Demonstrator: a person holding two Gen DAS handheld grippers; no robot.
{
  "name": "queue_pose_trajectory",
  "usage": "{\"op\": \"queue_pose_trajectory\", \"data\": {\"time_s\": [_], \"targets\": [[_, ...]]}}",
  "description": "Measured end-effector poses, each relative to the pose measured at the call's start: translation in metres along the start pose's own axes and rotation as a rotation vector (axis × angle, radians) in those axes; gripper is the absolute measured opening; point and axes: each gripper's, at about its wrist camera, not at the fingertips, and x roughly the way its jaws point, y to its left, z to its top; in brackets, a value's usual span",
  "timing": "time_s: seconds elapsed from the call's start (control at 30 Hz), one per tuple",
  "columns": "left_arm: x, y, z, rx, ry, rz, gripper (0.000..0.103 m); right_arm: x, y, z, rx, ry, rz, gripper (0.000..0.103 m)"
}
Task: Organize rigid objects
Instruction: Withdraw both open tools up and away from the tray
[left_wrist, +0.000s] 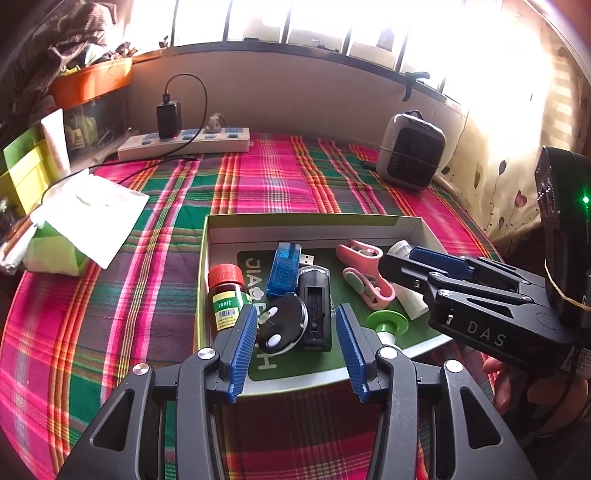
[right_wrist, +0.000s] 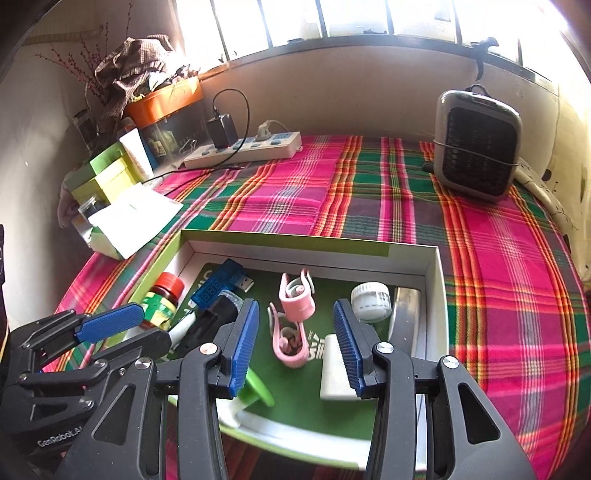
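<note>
While both grippers hover with jaws spread and empty, the left gripper sits over the shallow green-floored cardboard box near its front edge, and the right gripper above two pink plastic clips mid-box.

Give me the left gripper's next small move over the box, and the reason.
Probably lower the open left gripper straight down onto the black round key fob. It lies between the spread fingers, resting against the black charger in the box, so closing should catch it; right gripper holds nothing.
</note>
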Motion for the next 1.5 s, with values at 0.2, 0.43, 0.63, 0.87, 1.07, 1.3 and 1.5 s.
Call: {"op": "queue_pose_trajectory", "data": {"time_s": [0.2,0.43,0.63,0.87,1.07,1.3,1.5], "targets": [[-0.014,-0.007,-0.006,0.013,-0.017,0.016,0.044,-0.017,0.005,-0.009,0.009,-0.022,-0.018,0.043],[-0.030,-0.015,-0.018,0.023,-0.028,0.025,0.044,-0.039,0.009,-0.023,0.010,-0.047,-0.040,0.043],[-0.041,-0.020,-0.031,0.032,-0.032,0.035,0.044,-0.055,0.009,-0.038,0.021,-0.056,-0.058,0.043],[-0.040,-0.022,-0.049,0.044,-0.004,0.062,0.044,-0.065,0.007,-0.058,0.034,-0.056,-0.085,0.043],[-0.034,-0.022,-0.064,0.034,0.031,0.058,0.044,-0.062,0.008,-0.074,0.022,-0.012,-0.122,0.044],[-0.030,-0.016,-0.074,0.021,0.053,0.082,0.044,-0.062,0.009,-0.087,0.019,0.014,-0.132,0.044],[-0.027,-0.012,-0.078,0.013,0.068,0.108,0.044,-0.061,0.009,-0.094,0.025,0.031,-0.151,0.044]]}}
